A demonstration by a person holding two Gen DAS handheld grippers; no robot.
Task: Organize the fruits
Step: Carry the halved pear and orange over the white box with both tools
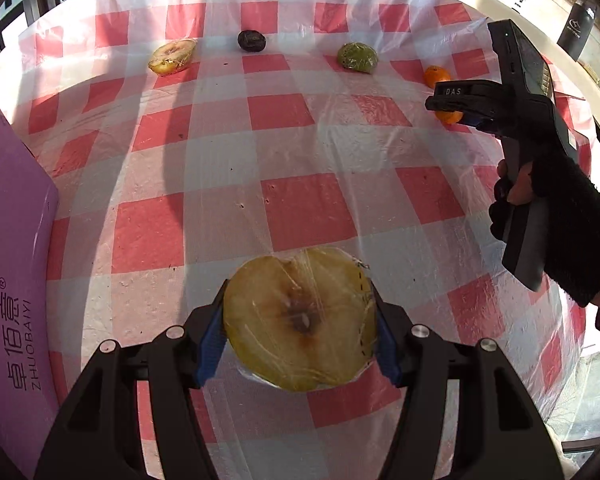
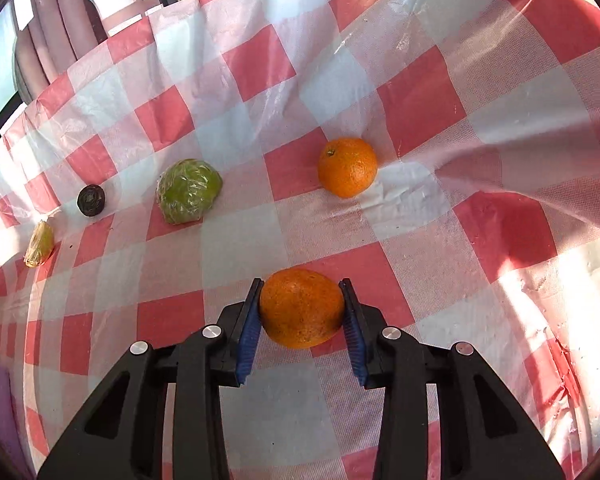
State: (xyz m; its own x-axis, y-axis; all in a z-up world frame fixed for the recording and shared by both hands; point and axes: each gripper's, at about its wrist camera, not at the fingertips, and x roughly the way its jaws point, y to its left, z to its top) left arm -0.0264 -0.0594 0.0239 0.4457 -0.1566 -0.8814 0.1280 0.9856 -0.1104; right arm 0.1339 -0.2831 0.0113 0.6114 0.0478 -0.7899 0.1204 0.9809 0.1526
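Note:
My left gripper point(image 1: 300, 320) is shut on a plastic-wrapped apple half point(image 1: 300, 320), cut face toward the camera, held above the checkered cloth. My right gripper point(image 2: 302, 308) is shut on an orange point(image 2: 302, 308), with a blue pad on each side of it. In the left wrist view the right gripper point(image 1: 450, 109) shows at the far right with that orange point(image 1: 449, 117) under its fingers. A second orange point(image 2: 347, 167) lies beyond it. Along the far side of the cloth lie a wrapped green fruit point(image 2: 189, 191), a dark fruit point(image 2: 91, 200) and another wrapped apple half point(image 2: 39, 245).
A purple box point(image 1: 12, 280) with printed lettering lies at the left edge of the table. The red and white checkered cloth point(image 1: 300, 140) has a clear plastic sheet over it. A hand in a black sleeve point(image 1: 560, 208) holds the right gripper's handle.

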